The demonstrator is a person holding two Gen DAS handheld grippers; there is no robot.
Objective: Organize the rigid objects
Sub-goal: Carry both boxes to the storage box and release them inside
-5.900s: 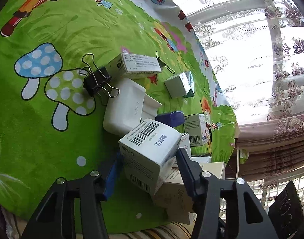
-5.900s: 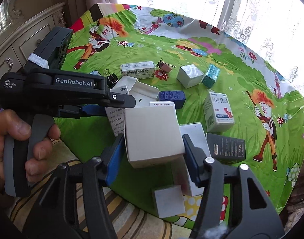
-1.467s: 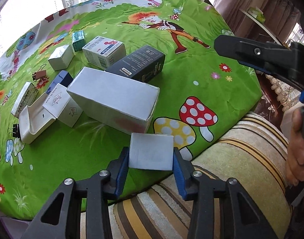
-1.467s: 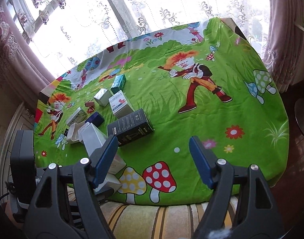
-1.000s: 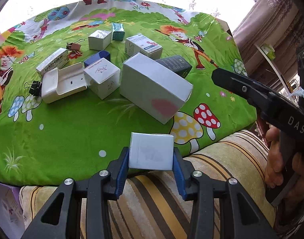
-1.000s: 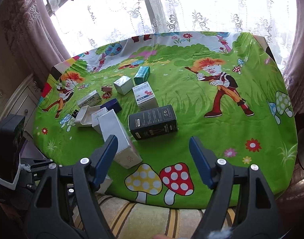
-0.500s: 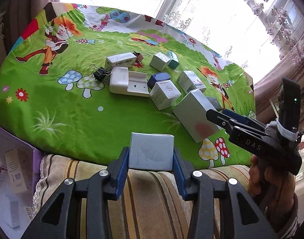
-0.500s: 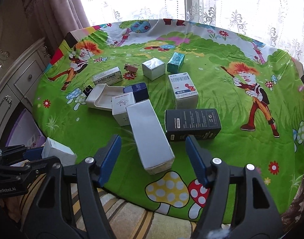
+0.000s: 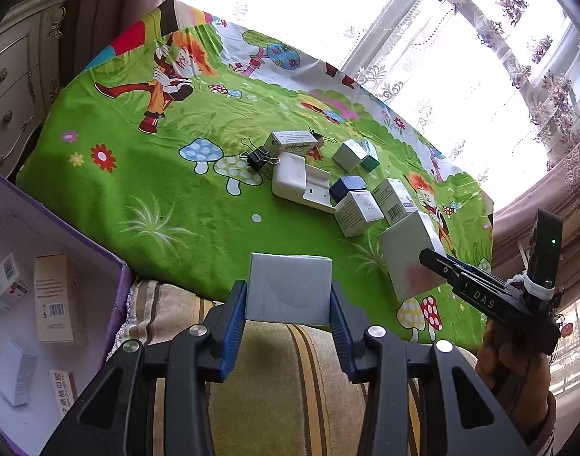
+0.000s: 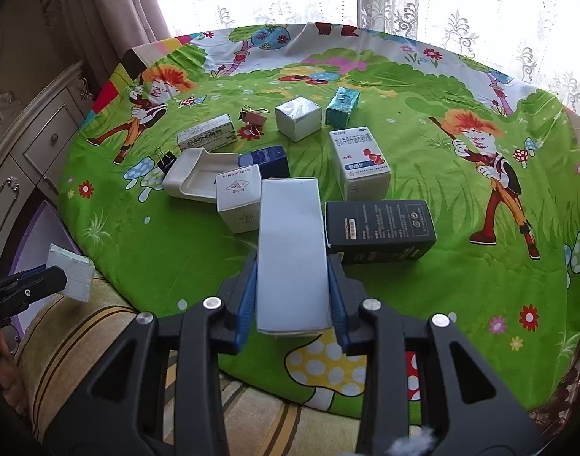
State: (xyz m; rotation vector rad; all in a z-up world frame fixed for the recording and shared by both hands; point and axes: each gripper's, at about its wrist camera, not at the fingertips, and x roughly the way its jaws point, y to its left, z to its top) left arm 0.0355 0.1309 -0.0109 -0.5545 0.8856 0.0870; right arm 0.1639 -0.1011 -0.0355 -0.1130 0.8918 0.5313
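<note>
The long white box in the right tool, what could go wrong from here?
1. The right tool is closing only on the near end of the long white box, so the box could tip or slip when lifted.
2. The far end sits close between the black box and a small white carton; lifting it crooked could knock them.

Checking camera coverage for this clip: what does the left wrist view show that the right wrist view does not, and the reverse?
Only the left wrist view shows the inside of the purple box, with cartons lying in it.

Only the right wrist view shows the black carton beside the long white box; the right gripper is closing on that box, its pads at its sides.

Both show the small white box clamped in the left gripper, the green cartoon tablecloth, the white tray and the long white box.
</note>
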